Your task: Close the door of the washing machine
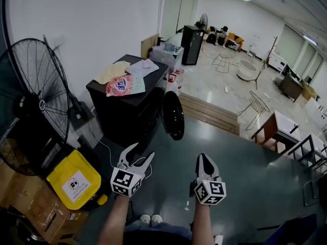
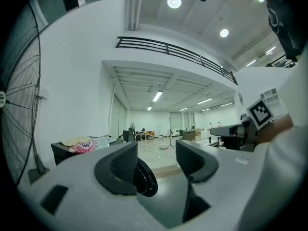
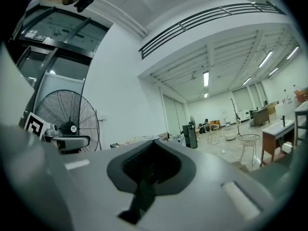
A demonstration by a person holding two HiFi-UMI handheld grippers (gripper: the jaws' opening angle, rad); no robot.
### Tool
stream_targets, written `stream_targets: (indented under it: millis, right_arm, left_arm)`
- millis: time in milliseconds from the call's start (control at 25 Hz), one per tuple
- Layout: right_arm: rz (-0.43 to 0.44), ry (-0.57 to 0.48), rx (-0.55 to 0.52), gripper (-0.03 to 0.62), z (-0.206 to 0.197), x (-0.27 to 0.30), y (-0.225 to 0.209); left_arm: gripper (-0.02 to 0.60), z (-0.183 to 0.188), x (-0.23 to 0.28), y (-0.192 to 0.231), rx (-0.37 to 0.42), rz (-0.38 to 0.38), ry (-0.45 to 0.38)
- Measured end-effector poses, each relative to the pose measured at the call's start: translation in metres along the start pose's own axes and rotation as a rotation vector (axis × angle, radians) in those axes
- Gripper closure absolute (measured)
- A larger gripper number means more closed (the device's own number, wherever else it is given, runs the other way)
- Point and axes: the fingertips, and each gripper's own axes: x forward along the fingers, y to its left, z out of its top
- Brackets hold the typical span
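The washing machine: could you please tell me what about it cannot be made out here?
- Drum opening: head view, hidden by the open door and the washing machine's dark front.
- Door's left half: left gripper view, behind the left gripper.
- Whole door: right gripper view, behind the right gripper.

We can read no words or numbers. The white label point(image 1: 75, 186) on the yellow case point(image 1: 87, 170) bears a round symbol. The pink packet point(image 1: 122, 86) on the washing machine point(image 1: 125, 117) top carries blue print, too blurred to read.
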Motion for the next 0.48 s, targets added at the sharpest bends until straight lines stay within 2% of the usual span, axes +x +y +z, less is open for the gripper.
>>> stream_targets:
  millis: [160, 480]
  right_arm:
    - [-0.011, 0.008, 0.005, 0.586, -0.005, 0.001, 0.000]
    - [-0.049, 0.026, -0.004, 0.586, -0.011, 0.010, -0.005]
  left_arm:
    - [0.270, -0.005, 0.001, 0.001, 0.000, 0.006, 0.006]
    - [0.235, -0.009, 0.014, 0.011, -0.012, -0.029, -0.002]
